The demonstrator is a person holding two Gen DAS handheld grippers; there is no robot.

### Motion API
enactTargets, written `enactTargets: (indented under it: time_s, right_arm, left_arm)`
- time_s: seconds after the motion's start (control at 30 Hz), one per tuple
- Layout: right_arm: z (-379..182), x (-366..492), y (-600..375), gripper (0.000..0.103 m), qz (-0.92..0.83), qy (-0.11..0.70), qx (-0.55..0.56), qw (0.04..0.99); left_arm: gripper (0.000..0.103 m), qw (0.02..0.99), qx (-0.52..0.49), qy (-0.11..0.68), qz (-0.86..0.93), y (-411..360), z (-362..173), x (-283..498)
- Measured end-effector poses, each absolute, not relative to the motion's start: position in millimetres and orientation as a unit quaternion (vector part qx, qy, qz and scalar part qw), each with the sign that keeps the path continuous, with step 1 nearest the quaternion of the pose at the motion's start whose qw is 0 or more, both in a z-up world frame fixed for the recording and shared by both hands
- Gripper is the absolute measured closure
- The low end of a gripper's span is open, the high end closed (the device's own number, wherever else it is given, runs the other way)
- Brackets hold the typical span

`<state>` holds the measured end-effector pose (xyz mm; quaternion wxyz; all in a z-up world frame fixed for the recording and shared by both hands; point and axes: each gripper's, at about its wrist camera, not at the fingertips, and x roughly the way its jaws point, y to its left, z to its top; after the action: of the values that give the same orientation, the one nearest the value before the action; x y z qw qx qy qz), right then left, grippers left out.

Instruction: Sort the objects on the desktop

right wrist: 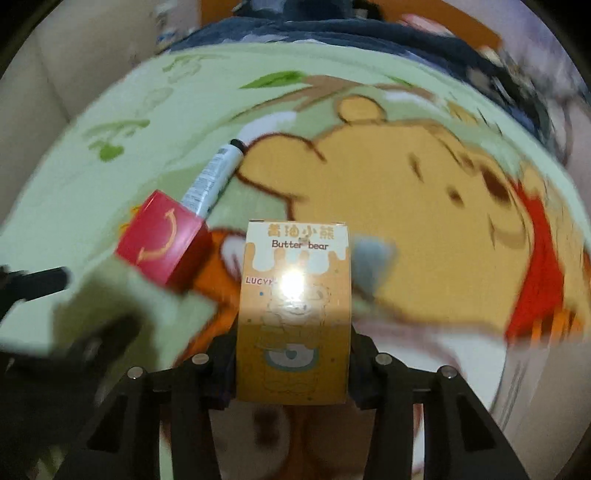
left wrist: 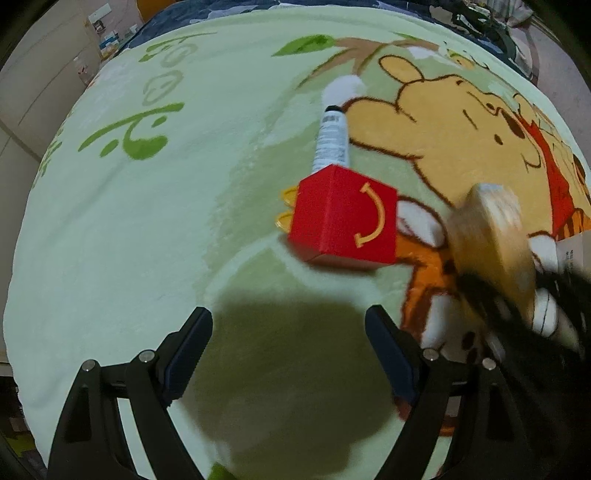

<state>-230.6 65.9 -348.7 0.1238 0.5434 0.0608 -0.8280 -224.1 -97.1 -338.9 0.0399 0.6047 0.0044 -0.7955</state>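
A red box (left wrist: 343, 218) with a yellow smile mark lies on the Pooh blanket (left wrist: 147, 221), ahead of my left gripper (left wrist: 288, 332), which is open and empty. A white tube (left wrist: 331, 142) lies just beyond the box. My right gripper (right wrist: 293, 365) is shut on an orange "Butter bear" box (right wrist: 293, 310) and holds it above the blanket. That box shows blurred at the right of the left wrist view (left wrist: 491, 243). The red box (right wrist: 166, 240) and the tube (right wrist: 214, 177) lie to its left in the right wrist view.
The green blanket with a bear print covers the whole surface. A dark blue cover (left wrist: 221, 11) edges its far side. Beige cabinets (left wrist: 40, 81) stand at the left. A white box corner (left wrist: 576, 247) shows at the right edge.
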Motion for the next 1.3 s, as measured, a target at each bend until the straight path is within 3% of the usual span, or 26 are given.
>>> enactTargets:
  time_s: [0.13, 0.4, 0.43, 0.47, 0.5, 0.67, 1.0, 1.3]
  right_arm:
    - [-350, -200, 92, 0.057, -0.820, 0.031, 0.560, 0.112]
    - [-358, -193, 94, 0.057, -0.810, 0.049, 0.574, 0.110]
    - [-359, -193, 94, 0.056, -0.808, 0.051, 0.576, 0.109]
    - [-361, -193, 93, 0.056, -0.805, 0.054, 0.581, 0.107]
    - [-363, -193, 92, 0.056, -0.801, 0.057, 0.586, 0.105]
    - [-371, -192, 86, 0.054, -0.793, 0.076, 0.597, 0.095]
    - [-340, -174, 92, 0.057, -0.816, 0.058, 0.565, 0.104]
    - [-284, -149, 86, 0.057, -0.835, 0.041, 0.541, 0.090]
  left_arm:
    - [0.017, 0.039, 0.600, 0.019, -0.799, -82, -348, -230]
    - [0.017, 0.067, 0.598, 0.035, -0.798, -65, -377, -279]
    - [0.022, 0.067, 0.596, 0.031, -0.799, -63, -378, -281]
    - [0.036, 0.066, 0.595, 0.028, -0.801, -61, -380, -283]
    - [0.039, 0.065, 0.593, 0.025, -0.802, -60, -381, -285]
    - [0.039, 0.062, 0.584, 0.009, -0.809, -51, -387, -295]
    - [0.039, 0.059, 0.588, 0.014, -0.807, -60, -362, -244]
    - [0.039, 0.083, 0.595, 0.042, -0.798, -77, -301, -182]
